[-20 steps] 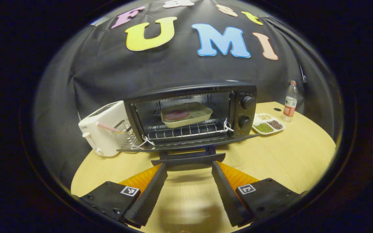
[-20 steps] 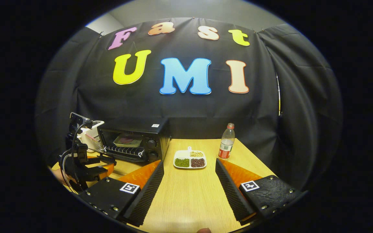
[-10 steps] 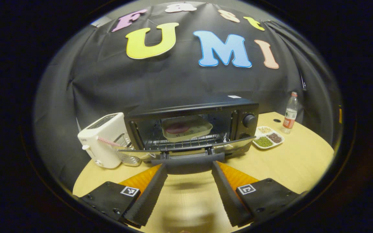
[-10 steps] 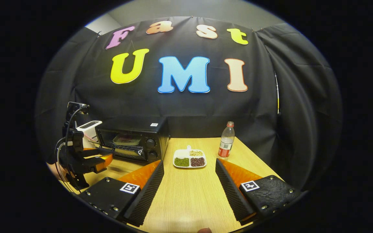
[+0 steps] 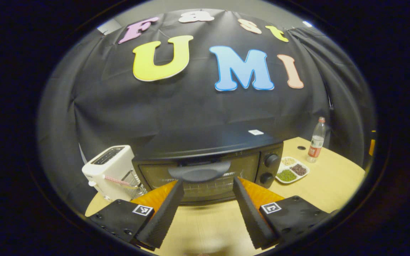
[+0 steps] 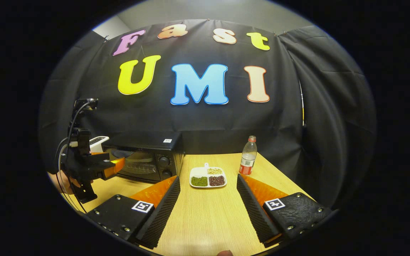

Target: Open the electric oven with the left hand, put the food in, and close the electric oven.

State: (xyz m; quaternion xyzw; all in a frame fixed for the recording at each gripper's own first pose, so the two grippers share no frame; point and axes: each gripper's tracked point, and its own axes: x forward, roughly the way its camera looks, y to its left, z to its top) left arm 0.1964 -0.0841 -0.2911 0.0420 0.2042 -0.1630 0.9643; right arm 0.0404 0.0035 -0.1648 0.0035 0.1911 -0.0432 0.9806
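Door of the black electric oven (image 5: pixel 205 167) looks nearly shut, its curved grey handle (image 5: pixel 199 172) just beyond my left gripper (image 5: pixel 205 206), spread wide, gripping nothing. Food hidden inside. Withdrawing early could leave it ajar. Right gripper (image 6: pixel 208 209) idles, gaping.

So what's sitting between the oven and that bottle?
A divided dish of beans and grains sits on the table between the oven and the bottle, clearest in the right gripper view.

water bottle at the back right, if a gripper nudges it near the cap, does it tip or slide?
The water bottle is tall, narrow and upright, so it probably tips. It looks like thin clear plastic, likely light. The smooth wooden table might let a low push slide it.
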